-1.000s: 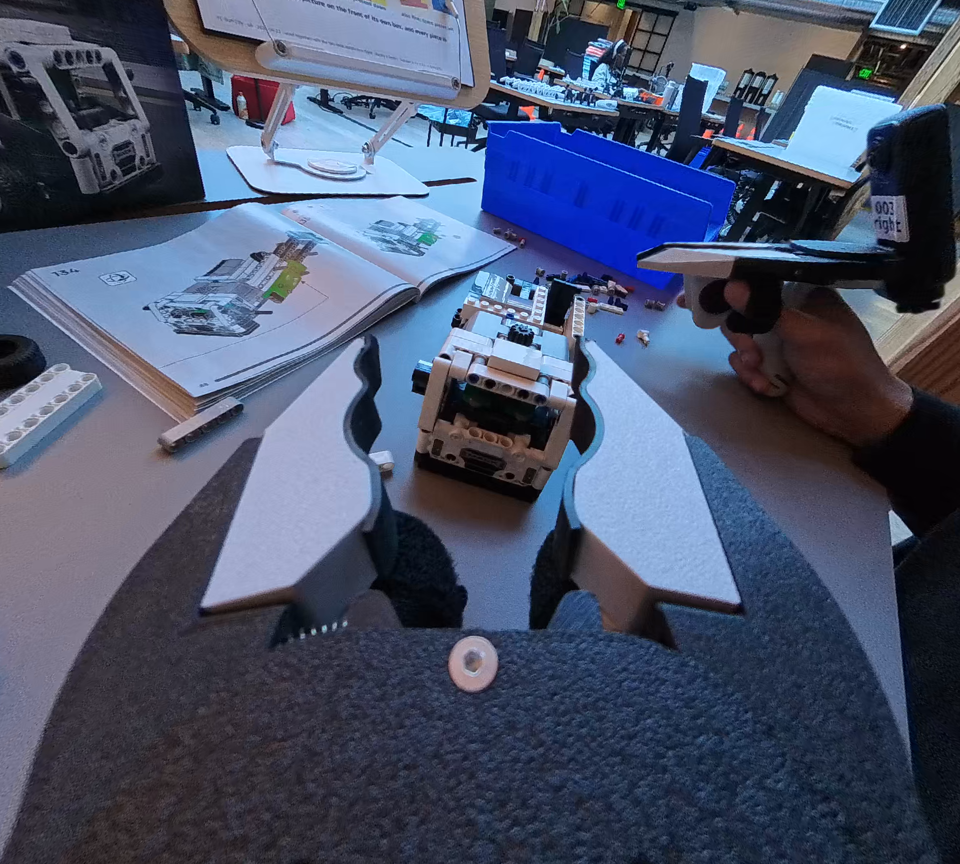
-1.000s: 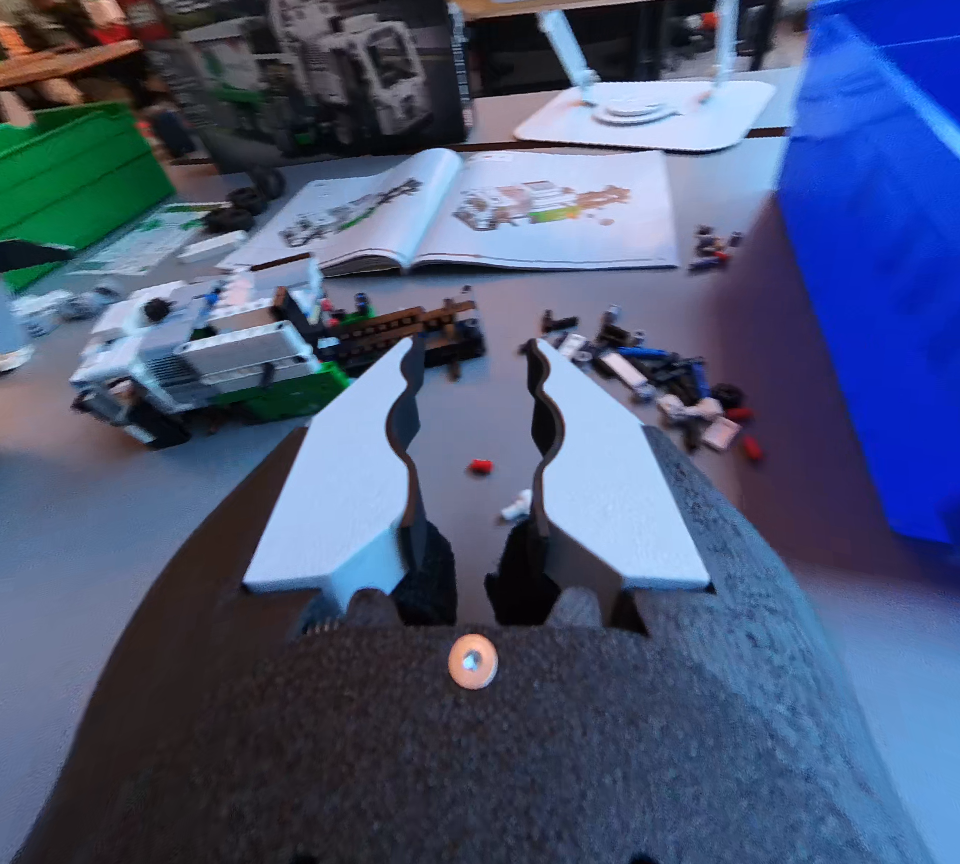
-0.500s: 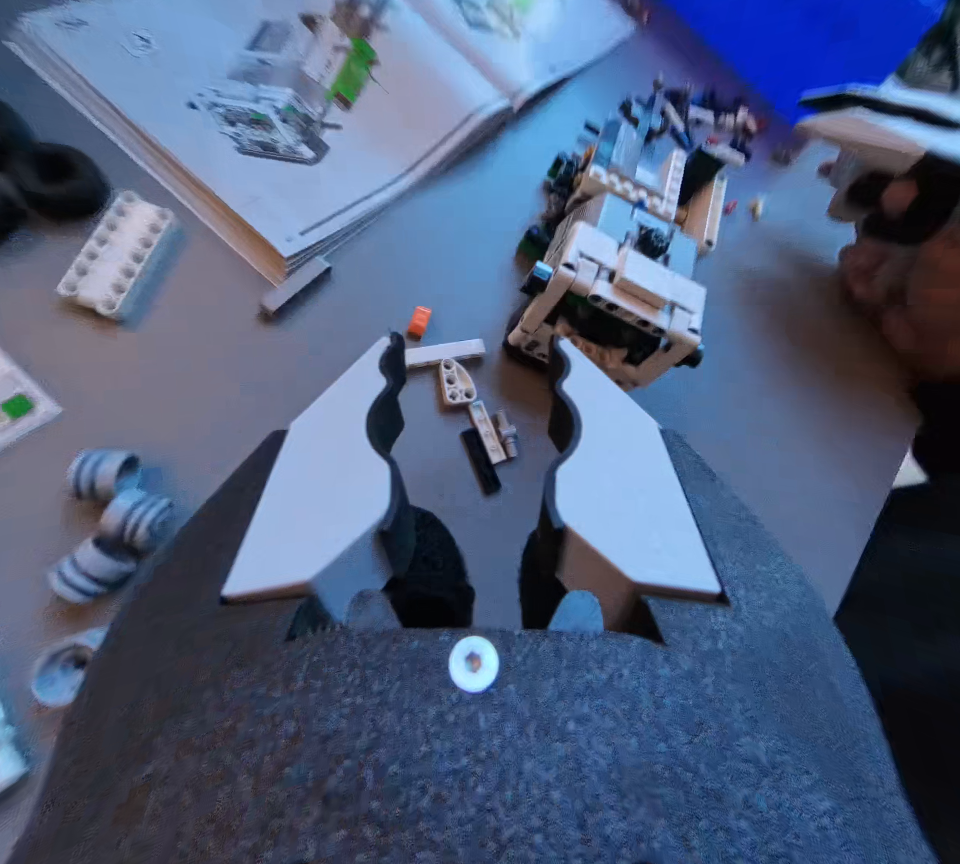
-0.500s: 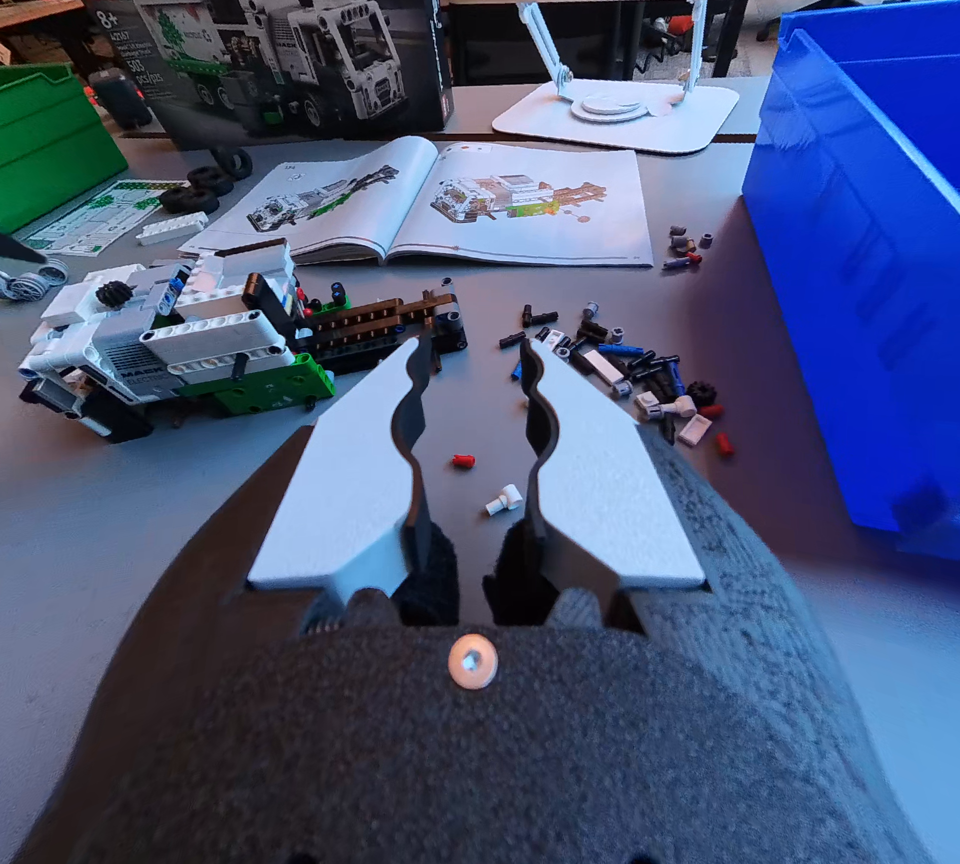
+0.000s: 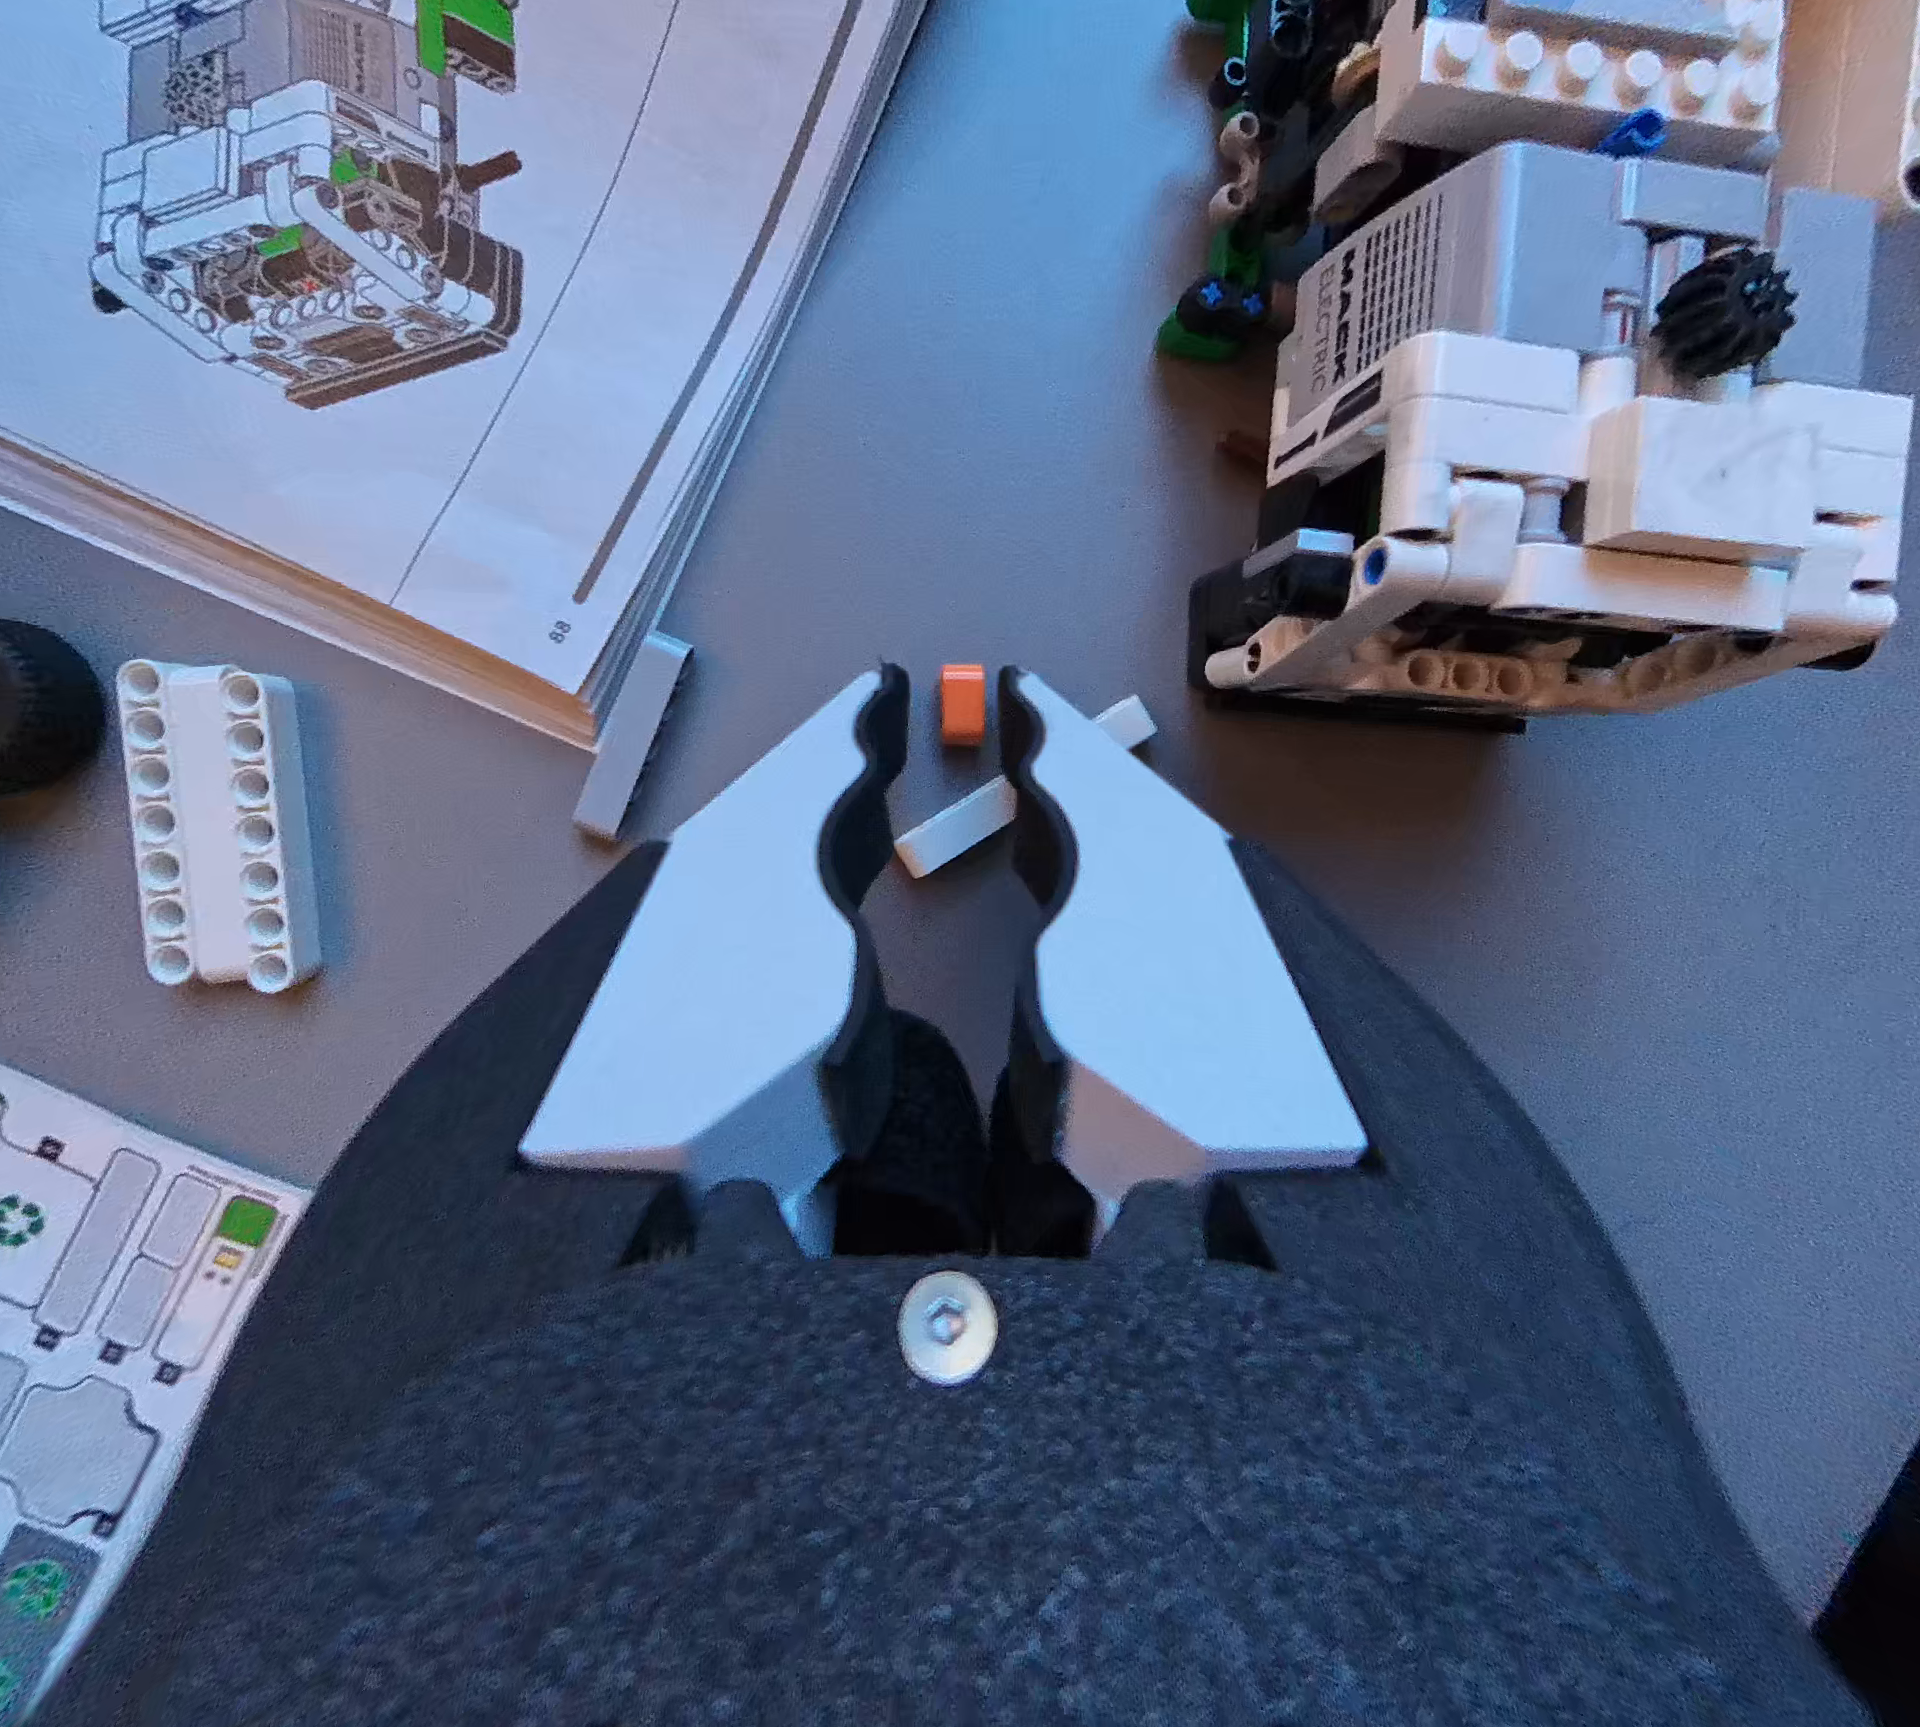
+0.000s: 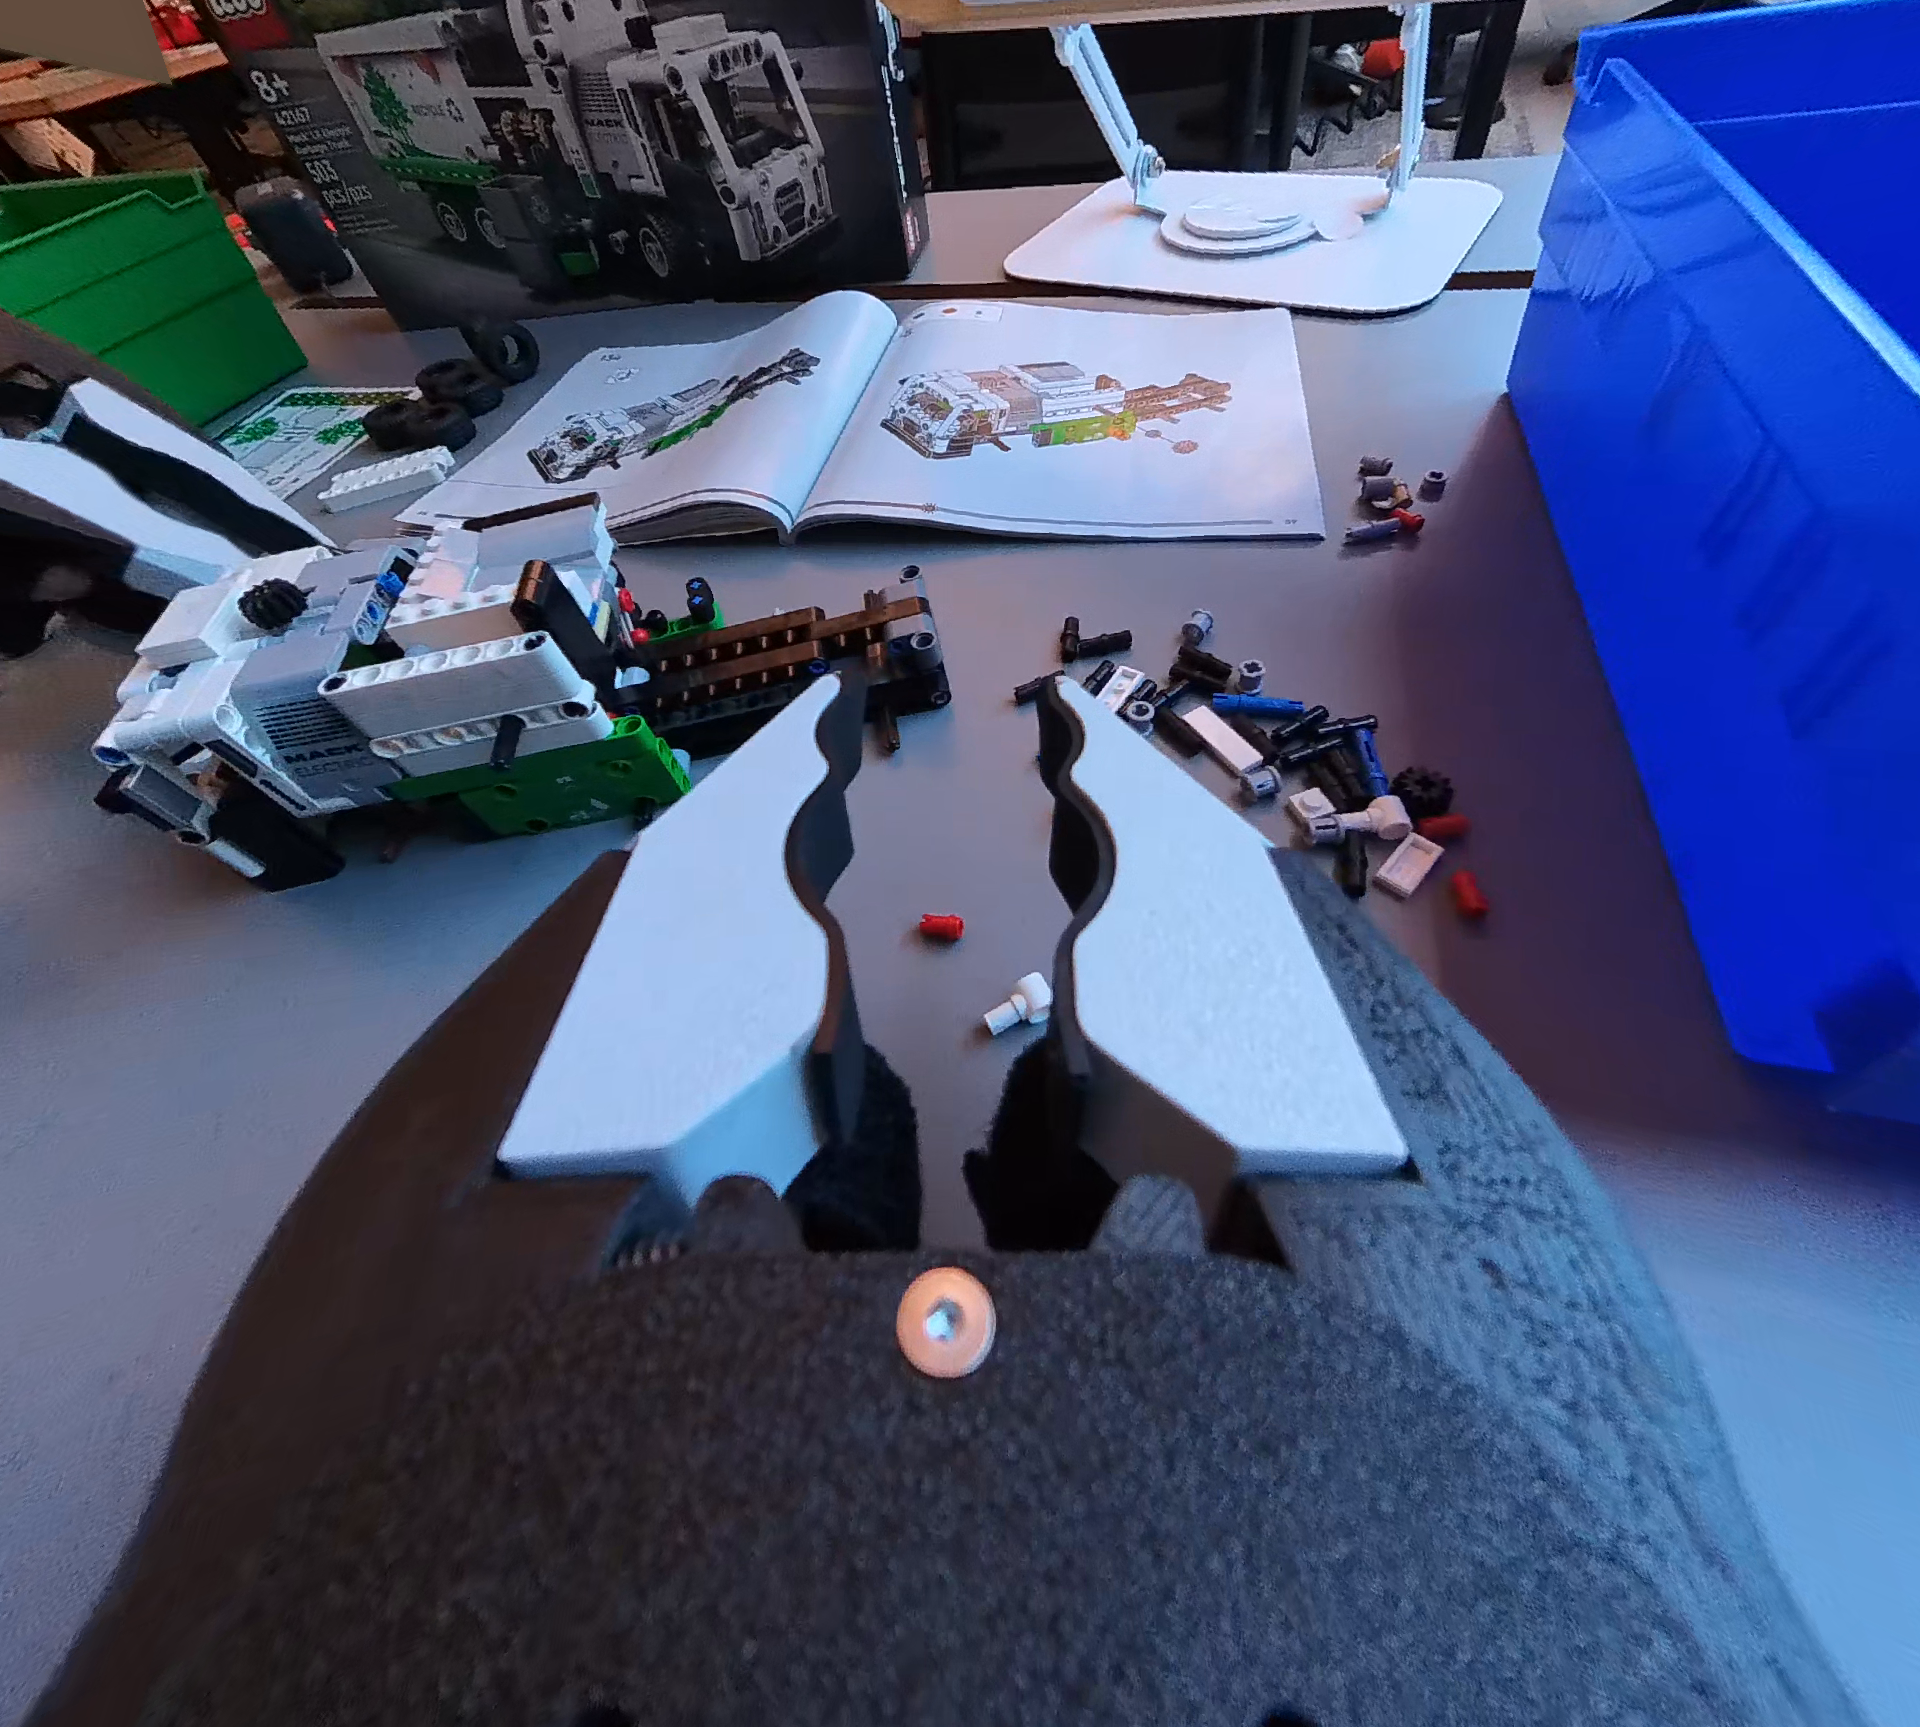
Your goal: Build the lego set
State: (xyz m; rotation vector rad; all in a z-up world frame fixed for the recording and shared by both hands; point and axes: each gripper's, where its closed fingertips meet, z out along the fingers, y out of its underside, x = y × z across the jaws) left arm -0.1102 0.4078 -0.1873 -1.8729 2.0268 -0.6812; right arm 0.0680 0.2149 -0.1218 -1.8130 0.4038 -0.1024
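In the left wrist view, my left gripper [image 5: 945, 680] points down at the table, narrowly open. A small orange piece [image 5: 963, 703] lies between its tips, untouched as far as I can see. A flat white piece [image 5: 956, 836] lies slantwise between the fingers. The half-built white and green truck [image 5: 1558, 451] stands to the right. In the right wrist view, my right gripper [image 6: 943, 690] is open and empty, hovering above a red pin [image 6: 940, 926] and a white pin [image 6: 1018, 1002], just right of the truck [image 6: 364, 711]. The left gripper [image 6: 104, 472] shows at the far left.
An open instruction book [image 5: 416, 223] lies at the upper left, with a grey beam [image 5: 634, 747], a white panel [image 5: 213, 820], a tyre [image 5: 42, 706] and a sticker sheet [image 5: 104, 1314]. A pile of loose parts [image 6: 1278, 742], a blue bin [image 6: 1745, 534], the set's box [image 6: 571, 67] and a green bin [image 6: 125, 285] surround the work area. The left gripper is farther from the red pin [image 6: 940, 926], some 25 cm, than the right, some 7 cm.
My left gripper has tipped down from facing the truck, dropped close to the table and narrowed around the orange piece. My right gripper has shifted slightly and stays open.
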